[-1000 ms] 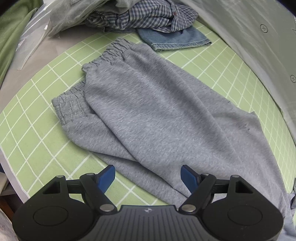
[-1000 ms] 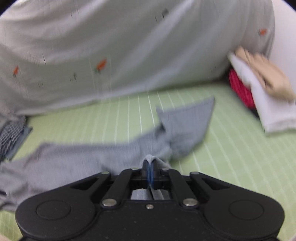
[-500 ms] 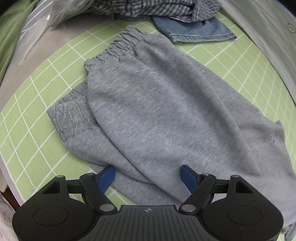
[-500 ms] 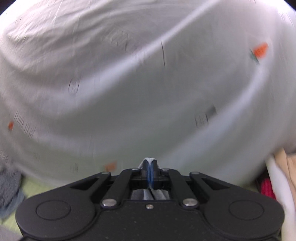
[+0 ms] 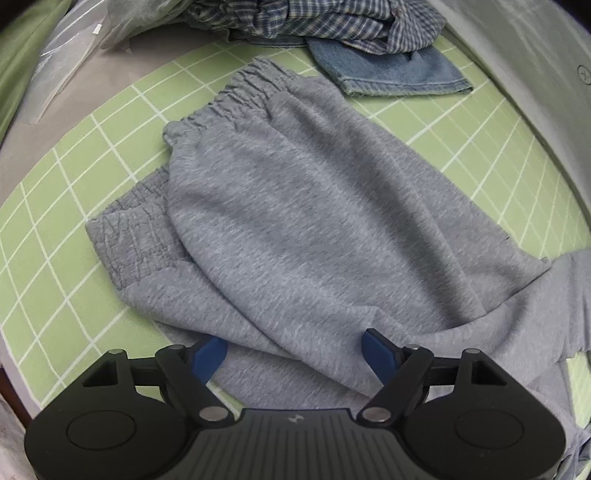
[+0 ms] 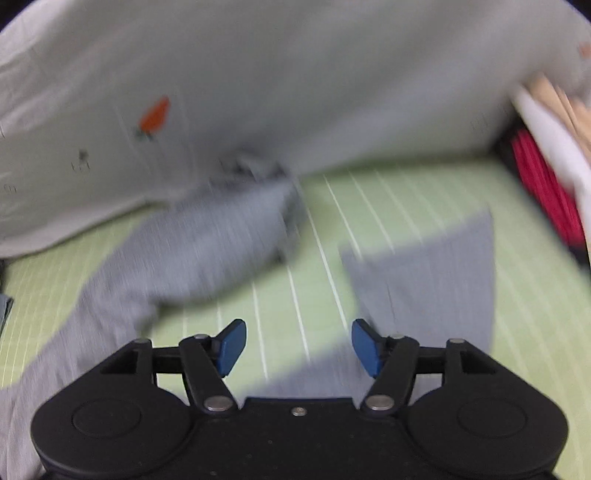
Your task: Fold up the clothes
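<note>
Grey sweatpants [image 5: 314, 221] lie on the green grid mat [image 5: 55, 258], elastic waistband at the upper left, one layer folded over the other. My left gripper [image 5: 295, 354] is open, its blue fingertips just above the pants' near edge. In the blurred right wrist view, my right gripper [image 6: 297, 345] is open and empty above the mat [image 6: 406, 206]. A grey pant leg [image 6: 192, 251] lies to its left and another grey piece [image 6: 436, 273] to its right.
A plaid shirt [image 5: 332, 18] and blue denim [image 5: 388, 70] are piled at the mat's far edge, with a clear plastic bag [image 5: 62, 66] at the left. A white printed sheet [image 6: 258, 74] rises behind the mat. Red and white fabric [image 6: 543, 177] sits at the right.
My right gripper has opened and let go of the grey fabric, which now lies on the mat. My left gripper has moved closer over the sweatpants and stays open.
</note>
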Demonstrator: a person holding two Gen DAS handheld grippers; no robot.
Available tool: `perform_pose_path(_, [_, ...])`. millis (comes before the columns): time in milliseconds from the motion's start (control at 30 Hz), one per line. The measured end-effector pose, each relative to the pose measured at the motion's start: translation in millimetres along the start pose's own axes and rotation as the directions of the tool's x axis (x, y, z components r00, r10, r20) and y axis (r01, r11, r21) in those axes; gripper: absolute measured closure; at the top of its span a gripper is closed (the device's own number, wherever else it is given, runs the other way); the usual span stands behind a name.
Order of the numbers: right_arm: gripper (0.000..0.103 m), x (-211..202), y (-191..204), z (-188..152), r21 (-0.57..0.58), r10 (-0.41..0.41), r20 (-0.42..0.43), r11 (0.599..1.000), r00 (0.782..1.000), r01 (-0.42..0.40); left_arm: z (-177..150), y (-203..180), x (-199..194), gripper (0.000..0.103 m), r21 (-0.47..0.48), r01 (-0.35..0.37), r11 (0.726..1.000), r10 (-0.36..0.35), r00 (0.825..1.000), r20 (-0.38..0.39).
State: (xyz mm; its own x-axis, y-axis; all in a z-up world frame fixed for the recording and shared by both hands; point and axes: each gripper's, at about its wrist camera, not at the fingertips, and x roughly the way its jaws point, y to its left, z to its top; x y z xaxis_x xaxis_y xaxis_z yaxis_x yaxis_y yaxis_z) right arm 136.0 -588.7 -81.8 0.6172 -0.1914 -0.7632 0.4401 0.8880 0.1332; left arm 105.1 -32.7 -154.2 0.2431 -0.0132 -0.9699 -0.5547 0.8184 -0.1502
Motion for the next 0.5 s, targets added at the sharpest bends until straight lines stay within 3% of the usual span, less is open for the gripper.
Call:
perform_pose_path(100, [0.037, -2, -15, -34, 0.047, -0.015, -0.074, 0.999, 0.997, 0.018, -1, -2, -2, 0.061, 0.003, 0.000, 1.000, 0.000, 1.000, 0.022])
perform_pose_path(133, [0.037, -2, -19, -42, 0.057, -0.018, -0.092, 0.998, 0.996, 0.024, -2, -2, -3, 0.079, 0.006, 0.003, 1.000, -0.003, 1.000, 0.028])
perform_pose_path(167, [0.037, -2, -20, -46, 0.061, -0.022, -0.099, 0.998, 0.995, 0.028, -2, -2, -5, 0.090, 0.008, 0.007, 1.000, -0.007, 0.999, 0.035])
perform_pose_path(267, [0.037, -3, -25, -59, 0.070, -0.032, -0.119, 0.997, 0.992, 0.040, -1, -3, -11, 0.099, 0.020, 0.009, 1.000, -0.011, 0.998, 0.068])
perform_pose_path(500, [0.037, -4, -30, -72, 0.079, -0.040, -0.150, 0.995, 0.988, 0.053, 16, -17, -28, 0.099, 0.082, -0.011, 0.997, 0.004, 0.996, 0.087])
